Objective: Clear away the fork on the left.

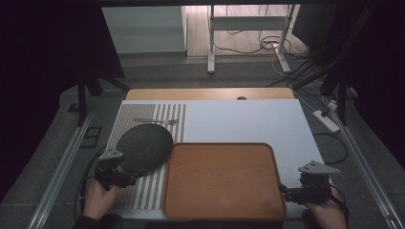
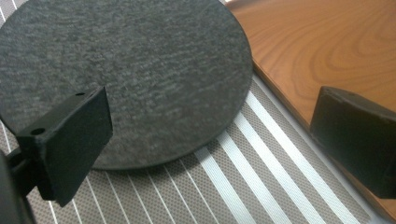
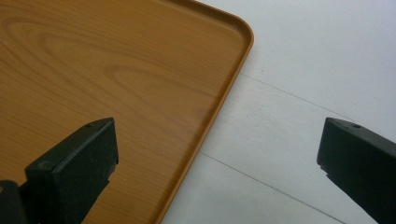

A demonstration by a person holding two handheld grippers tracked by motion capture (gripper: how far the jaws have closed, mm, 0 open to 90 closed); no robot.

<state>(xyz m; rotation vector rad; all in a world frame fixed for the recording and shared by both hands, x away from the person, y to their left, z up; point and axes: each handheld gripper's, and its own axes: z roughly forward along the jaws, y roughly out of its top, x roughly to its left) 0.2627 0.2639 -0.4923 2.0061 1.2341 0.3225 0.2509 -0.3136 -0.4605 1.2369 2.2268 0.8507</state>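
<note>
Wood-grained and orange-brown, a rectangular tray [image 1: 224, 179] with rounded corners and a low raised rim lies at the near middle of the table, its surface bare. To its left a dark grey felt disc [image 1: 144, 147] rests flat on a placemat [image 1: 153, 119] striped in grey and white; the disc's right edge comes just beside the tray's left rim, and whether they touch cannot be told. A metal fork [image 1: 157, 121] lies on the placemat beyond the disc, well apart from it. White sheet [image 1: 248, 119] covers the rest of the tabletop on the right side.

At the lower left, the left gripper [image 1: 125, 180] is held by the person's left hand [image 1: 98, 198] at the near edge of the disc. In the left gripper view its jaws stand wide apart and hold nothing: one jaw sits over the disc's [image 2: 121, 74] rim, the other over the tray's [image 2: 317, 51] edge.

The right gripper [image 1: 282, 190] hovers at the tray's near right corner, held by the right hand [image 1: 327, 212]. Its jaws are likewise spread wide and empty, one over the tray [image 3: 107, 70], one over the white sheet [image 3: 303, 60].
</note>
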